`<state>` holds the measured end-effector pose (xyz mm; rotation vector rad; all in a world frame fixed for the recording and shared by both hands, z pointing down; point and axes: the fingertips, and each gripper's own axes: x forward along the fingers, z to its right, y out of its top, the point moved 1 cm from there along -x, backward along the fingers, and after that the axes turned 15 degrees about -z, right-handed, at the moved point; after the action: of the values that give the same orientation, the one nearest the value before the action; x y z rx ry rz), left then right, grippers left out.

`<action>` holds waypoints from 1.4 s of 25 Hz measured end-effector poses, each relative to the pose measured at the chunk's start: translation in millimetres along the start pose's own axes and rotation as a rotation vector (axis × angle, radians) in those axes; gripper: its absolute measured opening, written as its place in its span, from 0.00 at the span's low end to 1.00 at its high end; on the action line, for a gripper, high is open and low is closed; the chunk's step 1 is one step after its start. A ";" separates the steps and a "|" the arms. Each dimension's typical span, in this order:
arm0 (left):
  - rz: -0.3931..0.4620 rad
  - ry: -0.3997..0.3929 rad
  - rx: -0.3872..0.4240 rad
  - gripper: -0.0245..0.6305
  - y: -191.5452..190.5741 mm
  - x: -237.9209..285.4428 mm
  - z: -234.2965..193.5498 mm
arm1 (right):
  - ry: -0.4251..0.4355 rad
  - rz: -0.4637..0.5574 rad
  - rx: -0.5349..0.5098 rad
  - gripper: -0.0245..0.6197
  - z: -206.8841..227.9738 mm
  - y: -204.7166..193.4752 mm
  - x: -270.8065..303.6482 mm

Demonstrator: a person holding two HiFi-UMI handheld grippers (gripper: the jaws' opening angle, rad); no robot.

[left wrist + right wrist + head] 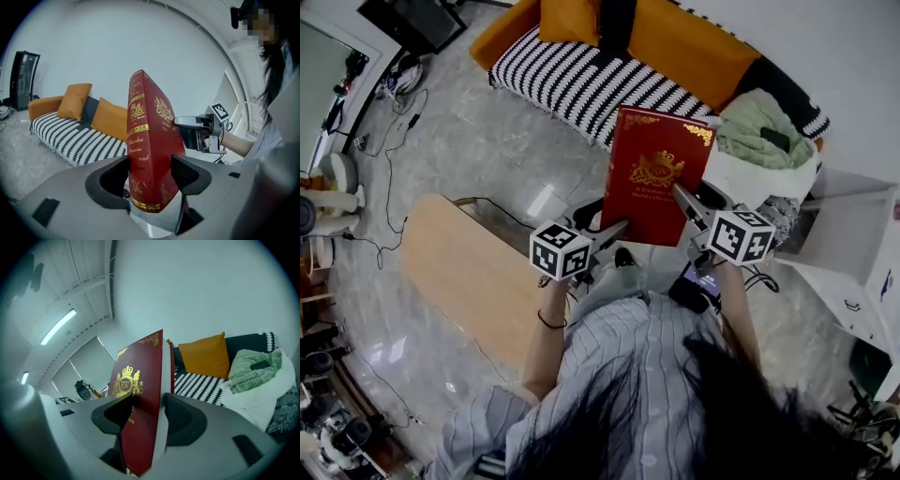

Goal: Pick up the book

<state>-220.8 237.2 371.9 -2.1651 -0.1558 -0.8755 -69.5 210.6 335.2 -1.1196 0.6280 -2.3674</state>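
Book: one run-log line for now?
book: red, held aloft | left tool: shut on book, spine edge | right tool: shut on book, opposite edge

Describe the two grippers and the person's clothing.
Both the left gripper and right gripper are grey, with dark textured pads and a white cube of black square markers. The person wears a pale striped shirt and a dark wristband.

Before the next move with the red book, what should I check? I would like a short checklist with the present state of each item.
1. Left gripper closed on the book, across its spine end: ok.
2. Right gripper closed on the opposite end, at the page edge: ok.
3. The book is in the air, resting on no surface: ok.
4. The book is shut, with no pages hanging open: ok.
5. Both grips are firm enough against slipping: cannot tell.
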 end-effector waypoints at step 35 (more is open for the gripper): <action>-0.003 -0.016 0.132 0.47 -0.1 8.2 35.5 | -0.017 0.091 0.040 0.39 8.5 -22.0 -45.3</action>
<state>-195.5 261.0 360.9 -2.0499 -0.2187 -0.8270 -41.1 252.1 325.7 -1.0701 0.6099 -2.2810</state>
